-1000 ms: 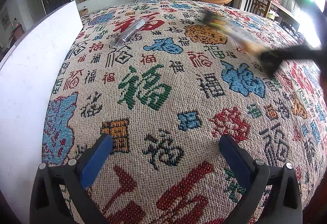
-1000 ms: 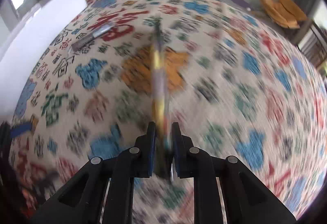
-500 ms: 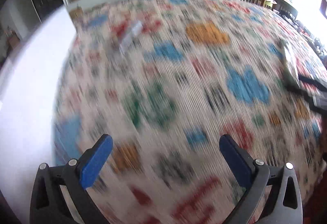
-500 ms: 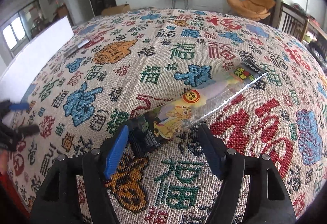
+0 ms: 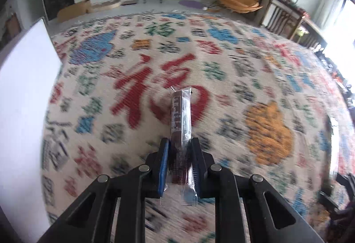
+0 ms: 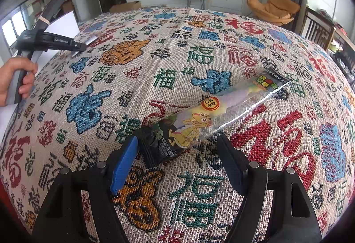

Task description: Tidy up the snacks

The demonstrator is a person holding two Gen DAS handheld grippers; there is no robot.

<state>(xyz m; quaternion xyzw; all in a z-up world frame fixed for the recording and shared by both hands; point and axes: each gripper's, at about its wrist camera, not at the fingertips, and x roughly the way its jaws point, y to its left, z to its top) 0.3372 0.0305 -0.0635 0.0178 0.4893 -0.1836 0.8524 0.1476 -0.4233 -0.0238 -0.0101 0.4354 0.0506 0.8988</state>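
My left gripper (image 5: 179, 154) is pinched almost fully together, its jaws having just been closing, and they now clamp a slim brown snack stick (image 5: 180, 114) that stands up out of the pads. It points steeply down. In the right wrist view I see it from the side, far over on the left, with a bare hand (image 6: 15, 81) wrapped round its handle. My right gripper (image 6: 175, 154) is spread wide, tilted down, with its blue-padded finger (image 6: 123, 163) clear of anything; nothing is pressed between its fingers.
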